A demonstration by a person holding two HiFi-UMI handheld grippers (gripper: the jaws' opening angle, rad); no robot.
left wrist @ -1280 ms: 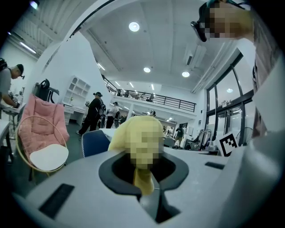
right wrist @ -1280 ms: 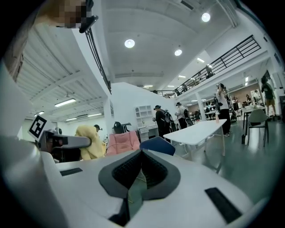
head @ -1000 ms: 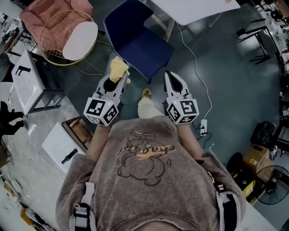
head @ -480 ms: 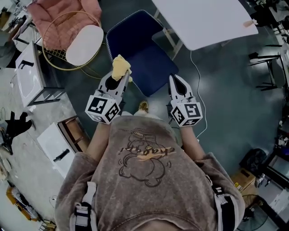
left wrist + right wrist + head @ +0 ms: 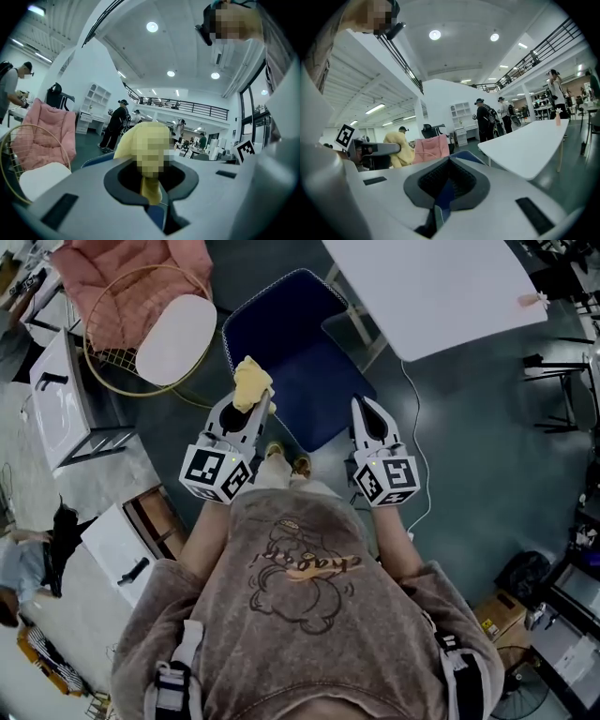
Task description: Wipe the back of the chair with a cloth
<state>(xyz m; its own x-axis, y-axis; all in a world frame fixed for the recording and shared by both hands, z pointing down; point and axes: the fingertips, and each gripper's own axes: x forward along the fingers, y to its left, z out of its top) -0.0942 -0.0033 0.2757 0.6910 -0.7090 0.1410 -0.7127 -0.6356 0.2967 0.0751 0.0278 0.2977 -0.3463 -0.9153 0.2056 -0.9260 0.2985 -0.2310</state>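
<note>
A dark blue chair with a pale piped edge stands on the floor just ahead of me. My left gripper is shut on a bunched yellow cloth, which hangs over the chair's near left edge. In the left gripper view the cloth bulges up from between the jaws, partly covered by a mosaic patch. My right gripper is shut on nothing, above the chair's near right corner. In the right gripper view a strip of blue chair shows through the slit between the jaws.
A white table stands right of the chair, its leg close to the seat. A pink cushioned wire-frame chair sits at the left, with white cabinets below it. A cable runs over the floor. Several people stand far off.
The person has stepped closer to the chair, so chair and table now sit lower and nearer in the head view. Both grippers keep their pose, and the cloth stays held.
</note>
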